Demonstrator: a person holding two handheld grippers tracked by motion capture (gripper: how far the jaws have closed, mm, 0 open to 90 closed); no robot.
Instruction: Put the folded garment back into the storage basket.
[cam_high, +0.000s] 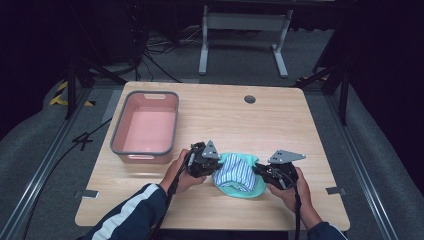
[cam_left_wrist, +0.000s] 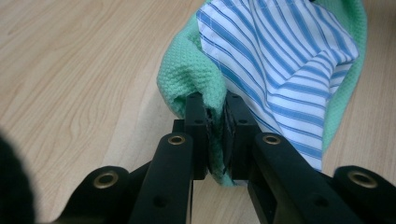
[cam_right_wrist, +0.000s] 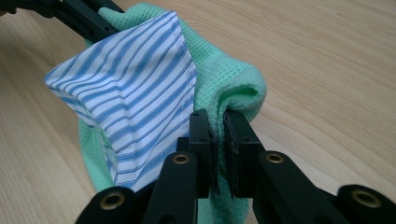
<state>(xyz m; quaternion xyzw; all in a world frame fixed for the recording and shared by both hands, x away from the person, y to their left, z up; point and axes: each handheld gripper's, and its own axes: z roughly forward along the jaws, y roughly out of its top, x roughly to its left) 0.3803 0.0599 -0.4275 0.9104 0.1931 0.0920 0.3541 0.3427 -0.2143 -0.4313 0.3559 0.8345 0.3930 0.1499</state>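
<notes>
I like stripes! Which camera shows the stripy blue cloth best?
The left gripper view: the stripy blue cloth is close and sharp against the green cloth. The right gripper view shows it nearly as well; in the high view it is small.

Tub (cam_high: 145, 127): on the table (cam_high: 215, 115), far left
Cloth (cam_high: 239, 175): near edge, right of the tub
Left gripper (cam_high: 210, 165), right gripper (cam_high: 260, 171): flanking the cloth

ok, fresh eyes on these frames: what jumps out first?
The green cloth with a blue-striped cloth bundled in it, at the table's near edge. The left gripper and right gripper each pinch a green edge, one on each side. Next, the pink bin at the table's left side.
</notes>
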